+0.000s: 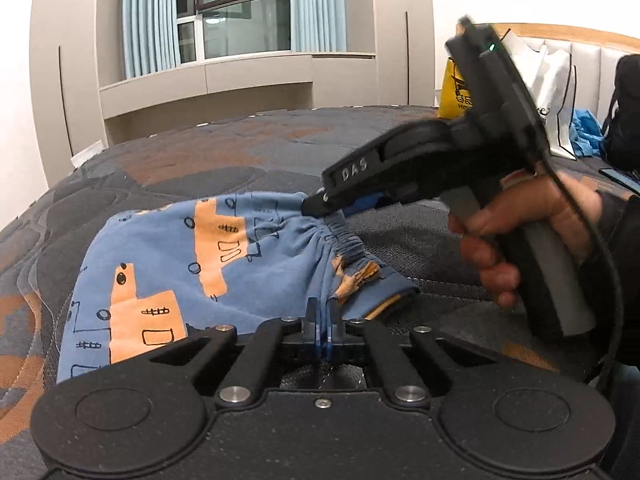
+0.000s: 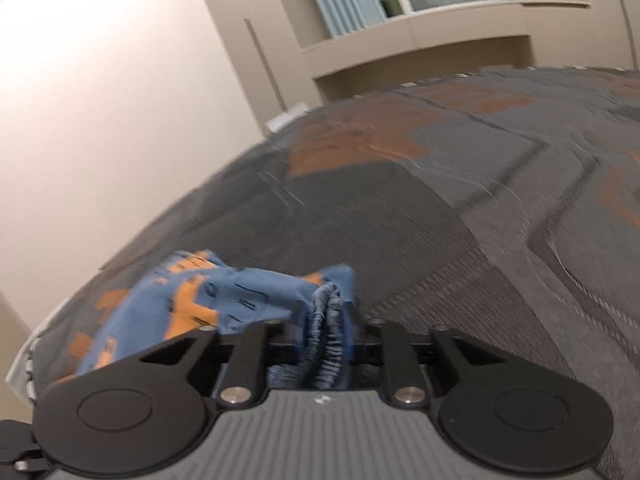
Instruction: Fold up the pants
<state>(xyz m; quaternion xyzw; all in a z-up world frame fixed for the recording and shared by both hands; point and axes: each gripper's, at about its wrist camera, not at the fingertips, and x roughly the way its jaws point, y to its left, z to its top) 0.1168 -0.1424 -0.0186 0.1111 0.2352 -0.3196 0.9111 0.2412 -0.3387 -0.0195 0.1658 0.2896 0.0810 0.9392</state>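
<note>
The pants (image 1: 168, 280), blue with orange shapes and black outline marks, lie bunched on the bed (image 1: 224, 160), spreading from the left of the left wrist view toward its middle. Their lower edge runs to the left hand-held gripper (image 1: 323, 312), whose blue-padded fingers are pressed together on a thin fold of the blue cloth, with no gap showing between them. Just right of that pinch, the gathered elastic waistband (image 1: 344, 236) climbs up and back to the right hand-held gripper (image 1: 316, 206), which comes in from the right and clamps the waistband's far end at its dark tip. A hand (image 1: 516, 232) wraps that tool's handle at the right edge, a black cable hanging beside it. Behind it, on the far right of the bed, stand a yellow bag (image 1: 452, 96) and a white bag (image 1: 556, 92), with blue cloth near them. In the right wrist view the pants (image 2: 192, 300) hang out to the left of the fingers, somewhat blurred, while the ribbed waistband (image 2: 326, 332) is bunched tight between the closed fingers of the right hand-held gripper (image 2: 326, 316). The grey and orange quilted bed (image 2: 480, 220) fills the rest to the right.
</note>
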